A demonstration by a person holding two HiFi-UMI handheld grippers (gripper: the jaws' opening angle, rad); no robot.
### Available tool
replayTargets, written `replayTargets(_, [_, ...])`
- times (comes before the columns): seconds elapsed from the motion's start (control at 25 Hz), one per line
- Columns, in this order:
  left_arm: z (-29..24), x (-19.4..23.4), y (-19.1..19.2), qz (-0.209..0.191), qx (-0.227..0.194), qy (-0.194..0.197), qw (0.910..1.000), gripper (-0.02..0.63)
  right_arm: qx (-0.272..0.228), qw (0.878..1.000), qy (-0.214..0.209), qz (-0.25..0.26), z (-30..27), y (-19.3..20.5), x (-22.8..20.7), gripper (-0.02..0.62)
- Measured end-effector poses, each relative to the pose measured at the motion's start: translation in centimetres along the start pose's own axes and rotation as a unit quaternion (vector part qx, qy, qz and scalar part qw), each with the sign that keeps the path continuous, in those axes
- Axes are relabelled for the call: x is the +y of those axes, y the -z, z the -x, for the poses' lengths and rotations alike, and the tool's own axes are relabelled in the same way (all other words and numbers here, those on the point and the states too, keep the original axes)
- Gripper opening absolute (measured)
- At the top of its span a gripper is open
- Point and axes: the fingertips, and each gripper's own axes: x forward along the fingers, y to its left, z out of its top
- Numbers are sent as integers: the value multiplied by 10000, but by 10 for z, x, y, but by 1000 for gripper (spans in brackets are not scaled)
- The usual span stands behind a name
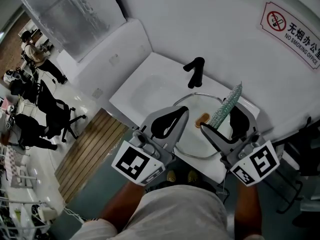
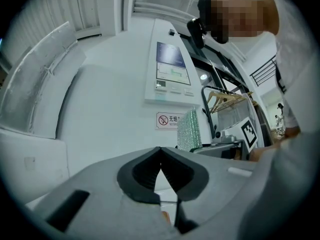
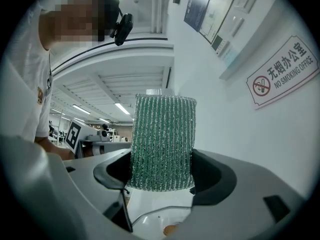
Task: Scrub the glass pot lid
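Observation:
The glass pot lid (image 1: 200, 136), metal-rimmed with a brown knob (image 1: 202, 120), lies in the white sink (image 1: 145, 91). My left gripper (image 1: 186, 112) hovers over the lid's left rim, jaws shut, tips meeting with nothing visible between them (image 2: 160, 151). The lid's rim (image 2: 167, 202) shows below through the gap behind the tips. My right gripper (image 1: 222, 125) is shut on a green mesh scrubbing pad (image 1: 226, 104), which stands upright between the jaws (image 3: 161, 144), above the lid's right side. The lid's rim (image 3: 150, 215) and knob (image 3: 170, 229) show beneath it.
A black faucet (image 1: 195, 71) stands at the sink's back edge, just beyond the lid. A no-smoking sign (image 1: 295, 31) hangs on the white wall. People work at desks (image 1: 35, 54) far left, past a wooden floor strip (image 1: 92, 144).

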Motion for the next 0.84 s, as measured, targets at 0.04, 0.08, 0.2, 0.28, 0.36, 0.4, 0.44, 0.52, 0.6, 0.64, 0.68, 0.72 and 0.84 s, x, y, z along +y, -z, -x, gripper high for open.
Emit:
replayTargets(0.04, [0,0,0,5,0,7,10000,15,5,10000,4,3,0,1,1,348])
replayTargets(0.08, [0,0,0,10,0,14,10000,15,9,10000,7,7,-1,1,1,348])
replayTargets(0.2, [0,0,-1,8,-23,32,10000,15,24,10000,15,29,-1,2,2,348])
replayTargets(0.28, [0,-1,0,22,-8,48,10000,15,32,10000,22,43,-1,2,2,348])
replayTargets(0.36, [1,-1,1,41,26,58,10000,15,43,10000,29,63,-2,2,3,348])
replayTargets(0.4, [1,-1,1,38,14,66,10000,15,49,10000,30,70,-2,2,3,348])
replayTargets(0.44, [0,0,1,22,-12,63,10000,15,57,10000,31,73,-2,3,3,348])
replayTargets(0.52, [0,0,0,11,-31,62,10000,15,71,9999,29,70,-2,3,3,348])
replayTargets(0.6, [0,1,0,10,-29,58,10000,15,74,9999,20,69,-2,4,2,348])
replayTargets(0.64, [-1,1,1,5,-25,52,10000,15,79,9999,18,71,-3,4,2,348])
replayTargets(0.68, [-1,1,1,12,-15,60,10000,15,87,9999,17,74,-3,4,2,348])
replayTargets(0.72, [-1,1,1,25,-6,72,10000,15,92,9999,17,76,-3,4,2,348])
replayTargets(0.84, [-1,2,1,17,-13,57,10000,15,95,9999,16,78,-3,4,1,348])
